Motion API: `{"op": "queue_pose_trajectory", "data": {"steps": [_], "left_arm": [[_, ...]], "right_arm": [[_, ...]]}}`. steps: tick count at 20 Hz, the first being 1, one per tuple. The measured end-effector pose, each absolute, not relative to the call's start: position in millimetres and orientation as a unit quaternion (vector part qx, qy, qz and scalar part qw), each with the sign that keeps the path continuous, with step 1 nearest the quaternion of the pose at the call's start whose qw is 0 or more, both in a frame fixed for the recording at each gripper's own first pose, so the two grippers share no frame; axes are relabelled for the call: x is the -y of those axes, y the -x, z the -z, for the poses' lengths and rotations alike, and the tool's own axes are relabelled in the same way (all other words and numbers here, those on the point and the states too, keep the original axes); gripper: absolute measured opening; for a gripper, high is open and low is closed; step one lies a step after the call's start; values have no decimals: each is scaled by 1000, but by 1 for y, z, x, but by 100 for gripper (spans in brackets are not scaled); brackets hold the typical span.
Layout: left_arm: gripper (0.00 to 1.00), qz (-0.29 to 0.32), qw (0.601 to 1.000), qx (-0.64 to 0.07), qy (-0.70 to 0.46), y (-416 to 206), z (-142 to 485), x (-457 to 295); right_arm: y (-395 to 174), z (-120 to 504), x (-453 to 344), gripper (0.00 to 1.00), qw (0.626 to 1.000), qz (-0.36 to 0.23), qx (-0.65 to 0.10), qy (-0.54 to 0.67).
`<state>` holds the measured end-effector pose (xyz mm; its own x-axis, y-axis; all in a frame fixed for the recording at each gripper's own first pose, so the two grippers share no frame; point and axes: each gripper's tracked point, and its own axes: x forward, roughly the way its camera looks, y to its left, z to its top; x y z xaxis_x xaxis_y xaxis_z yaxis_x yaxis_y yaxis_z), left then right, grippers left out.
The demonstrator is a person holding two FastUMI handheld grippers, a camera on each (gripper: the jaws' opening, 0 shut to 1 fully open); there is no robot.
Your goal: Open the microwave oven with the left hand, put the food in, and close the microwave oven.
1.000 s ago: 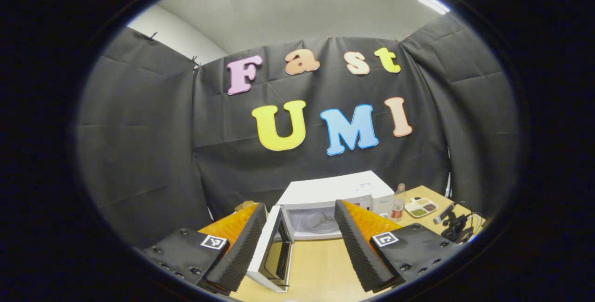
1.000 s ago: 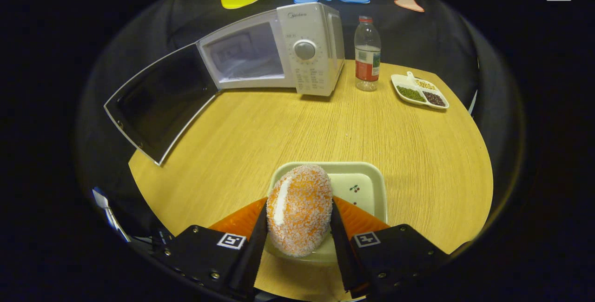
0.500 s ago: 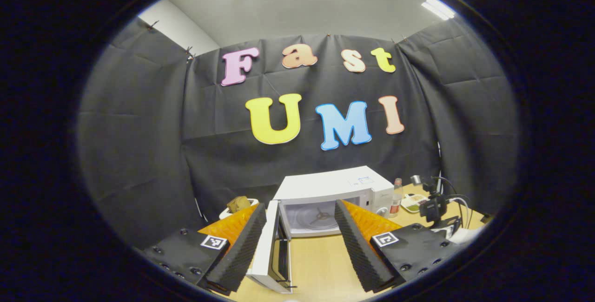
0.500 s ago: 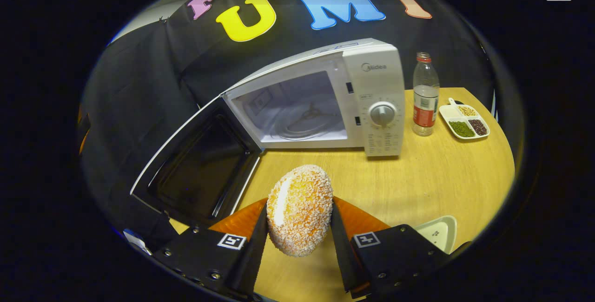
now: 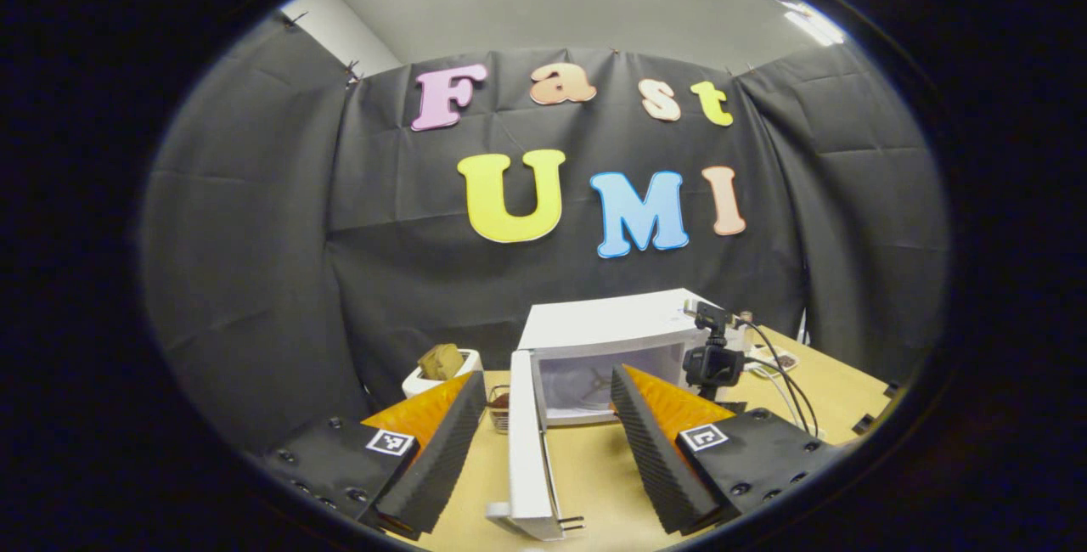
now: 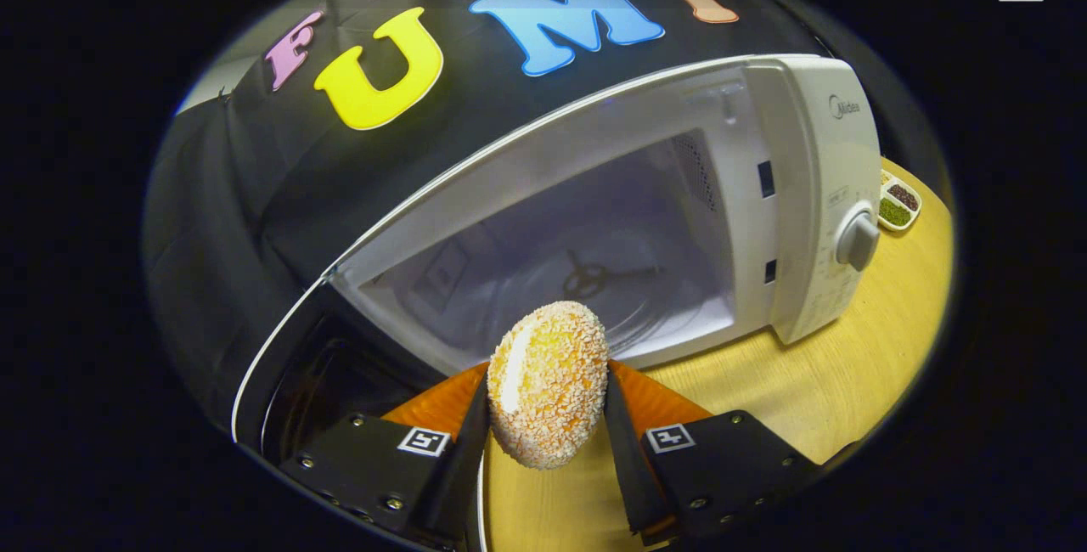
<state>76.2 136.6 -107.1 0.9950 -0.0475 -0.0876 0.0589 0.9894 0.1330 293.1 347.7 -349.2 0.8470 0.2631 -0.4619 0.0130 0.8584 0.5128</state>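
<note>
The right gripper (image 6: 543, 416) clamps the crumbed bun (image 6: 548, 382), just short of the open microwave (image 6: 594, 221) cavity ahead. The left gripper (image 5: 543, 442) hangs released, straddling the door (image 5: 528, 450). A low approach could knock the bun on the cavity's sill.

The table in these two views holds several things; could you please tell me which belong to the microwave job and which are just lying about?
Part of the job:
- white microwave oven, its door swung open
- crumb-coated orange bun, clamped in the right gripper
- left gripper, open

Lying about:
- white divided dish of beans
- white cup holding a brown lump
</note>
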Motion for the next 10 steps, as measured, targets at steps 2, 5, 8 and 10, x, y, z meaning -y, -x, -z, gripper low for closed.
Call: {"op": "queue_pose_trajectory", "data": {"steps": [2,5,8,10], "left_arm": [[100,26,997,-38,-68,-79,108,-148],[100,21,997,-45,-67,-84,120,-163],[98,22,996,-51,-64,-89,129,-168],[97,20,996,-56,-71,-95,132,-171]], "right_arm": [[-316,357,-345,69,929,-24,-258,-264],[-346,361,-341,69,937,16,-228,-265],[-367,370,-337,69,946,48,-202,-249],[-379,379,-339,69,949,57,-194,-242]]}}
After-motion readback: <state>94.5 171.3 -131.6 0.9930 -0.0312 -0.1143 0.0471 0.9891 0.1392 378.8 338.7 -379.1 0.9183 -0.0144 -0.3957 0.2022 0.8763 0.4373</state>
